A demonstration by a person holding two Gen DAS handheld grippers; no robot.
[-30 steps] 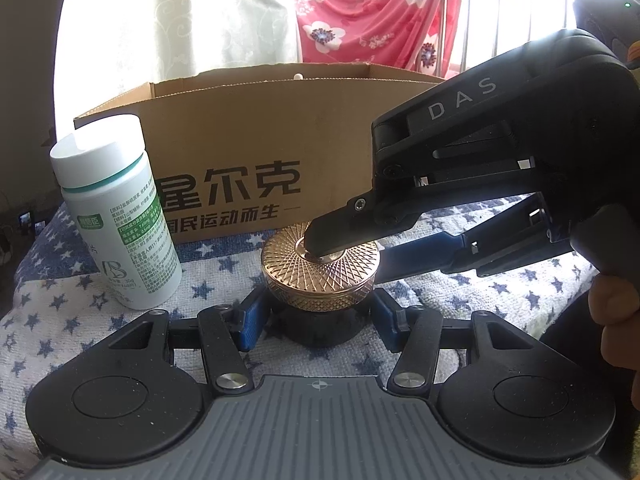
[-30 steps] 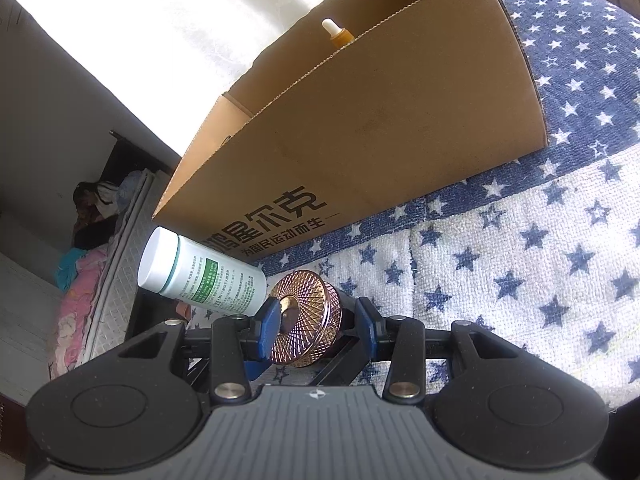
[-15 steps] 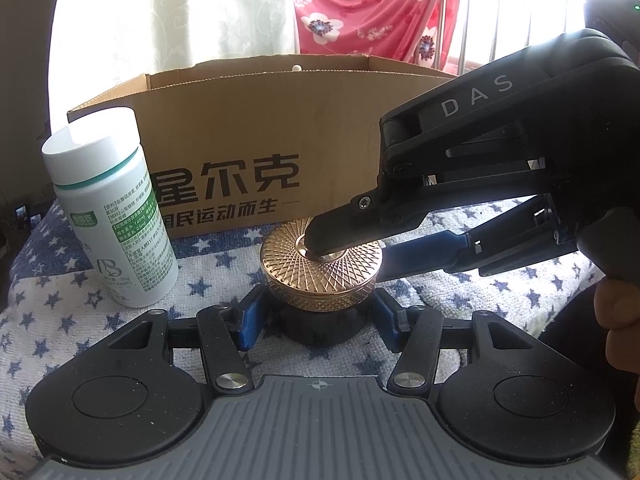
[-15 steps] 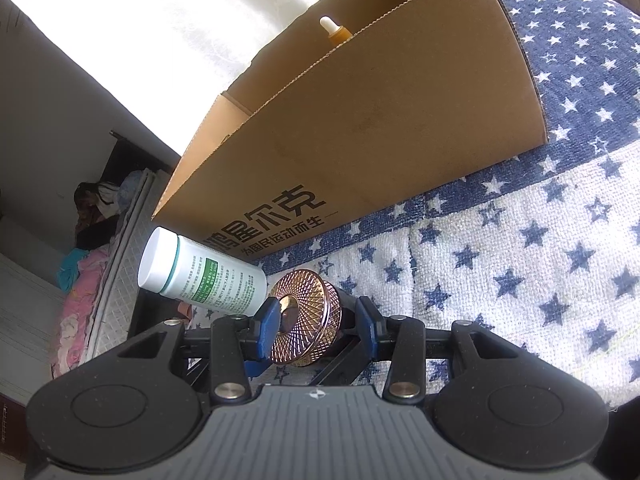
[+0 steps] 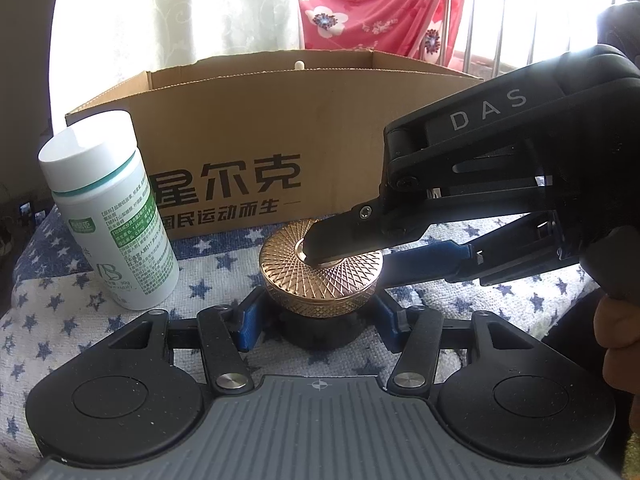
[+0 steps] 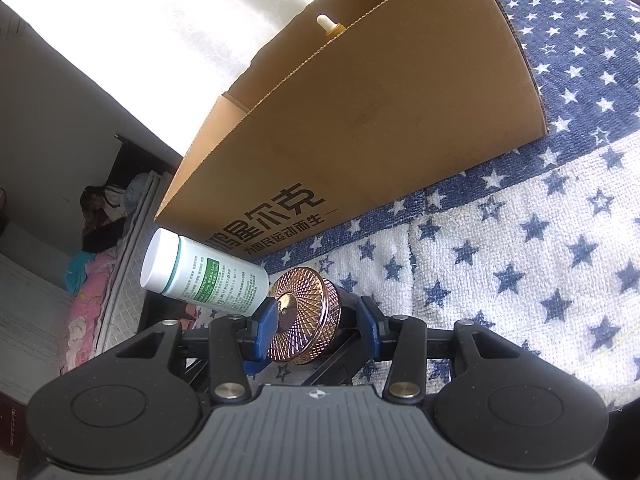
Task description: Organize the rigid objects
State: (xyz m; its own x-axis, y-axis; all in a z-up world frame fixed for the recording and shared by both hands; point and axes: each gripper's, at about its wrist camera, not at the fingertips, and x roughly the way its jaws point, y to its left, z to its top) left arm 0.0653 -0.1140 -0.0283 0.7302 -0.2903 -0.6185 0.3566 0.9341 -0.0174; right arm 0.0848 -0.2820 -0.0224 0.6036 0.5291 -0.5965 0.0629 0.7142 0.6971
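A jar with a gold patterned lid [image 5: 320,280] and a dark body stands on the star-print cloth [image 5: 60,300] in front of a cardboard box [image 5: 280,128]. My left gripper [image 5: 319,322] is shut on the dark body, one blue pad on each side. My right gripper [image 6: 316,320] is shut on the same jar [image 6: 308,312] from top to bottom. Its upper finger [image 5: 340,236] lies on the middle of the lid and its lower finger passes under the jar. Whether the jar touches the cloth I cannot tell.
A white pill bottle [image 5: 112,220] with a green label stands left of the jar, close to the box. A dropper bottle's tip [image 6: 326,24] shows above the box wall. Red floral fabric [image 5: 380,4] hangs behind. A person's hand [image 5: 620,340] holds the right gripper.
The left wrist view has crept slightly, so box and bottle appear a little larger. Both grippers keep the same hold on the jar.
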